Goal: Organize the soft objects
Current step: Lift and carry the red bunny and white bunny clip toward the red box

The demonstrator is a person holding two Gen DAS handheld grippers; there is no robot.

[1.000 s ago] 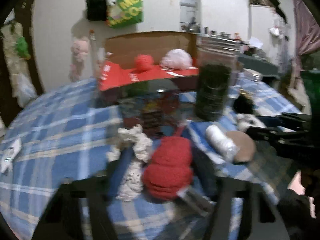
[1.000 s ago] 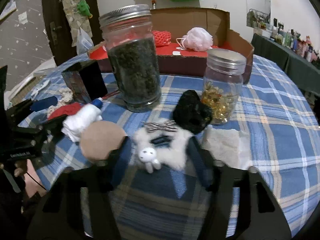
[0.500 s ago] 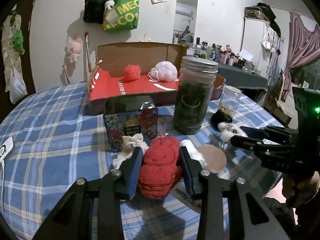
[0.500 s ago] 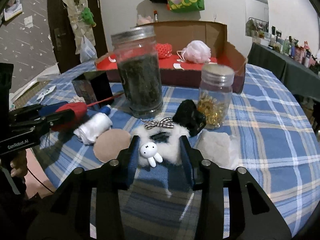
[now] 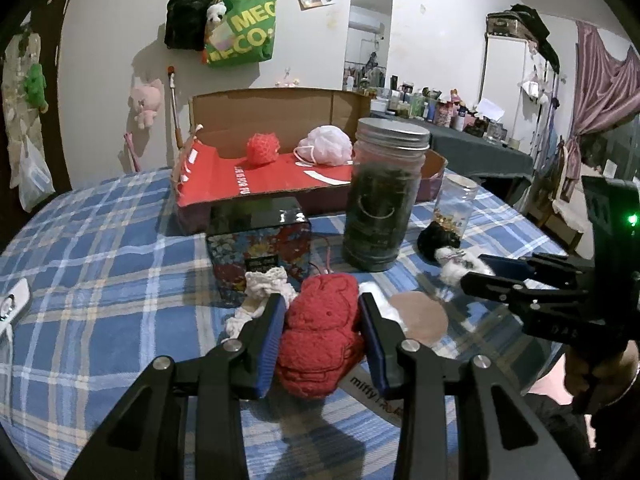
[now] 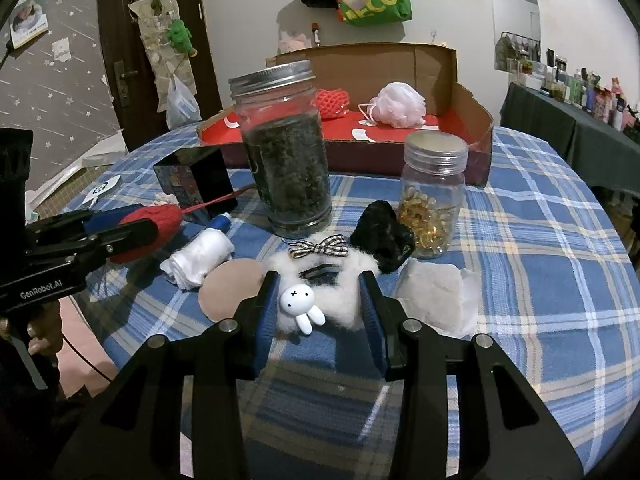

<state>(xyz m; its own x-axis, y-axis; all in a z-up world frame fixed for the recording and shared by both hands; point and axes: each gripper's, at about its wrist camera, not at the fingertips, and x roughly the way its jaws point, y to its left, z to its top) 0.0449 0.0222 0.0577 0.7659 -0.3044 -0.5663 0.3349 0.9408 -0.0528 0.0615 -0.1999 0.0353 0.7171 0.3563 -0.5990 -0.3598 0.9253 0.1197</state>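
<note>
Red knit (image 5: 320,332) on the plaid cloth (image 5: 100,264), near table edge, in front of tin (image 5: 260,244) and beside lace scrap (image 5: 260,292). Judged light, squashy, grippy yarn surface, no slip risk; compresses under pressure, so best taken across the thick middle, not the loose string end. Not fragile.

Left gripper (image 5: 322,320): jaws just been closing, now narrow, blue pads against both flanks of the red knit, knit bulging slightly between them. Reads as clamped on it. From the right wrist view same grip seen side-on (image 6: 132,232), red knit (image 6: 154,220) poking out past the fingers, seemingly just off the cloth; lift hard to confirm.

White fluff (image 6: 324,288) with bunny charm (image 6: 300,306) and checked bow (image 6: 319,249) lying mid-table, touching black lump (image 6: 382,238), just beside tan pad (image 6: 230,288). Judged very light, airy, deforms a lot; hard charm and clip are the only stiff bits. Best taken across the fluffy body, clear of the charm.

Right gripper (image 6: 320,304): jaws just been closing too, pads pressed into either side of the fluff, charm between them. Looks clamped on the fluff. Still resting on cloth as far as visible.

Open box (image 6: 472,120) behind jars already holding red mesh ball (image 6: 332,102) and pink pouf (image 6: 398,104); likely drop place. Tall jar (image 6: 286,156) and small jar (image 6: 434,200) in the path, tippable, need clearing over or around.
</note>
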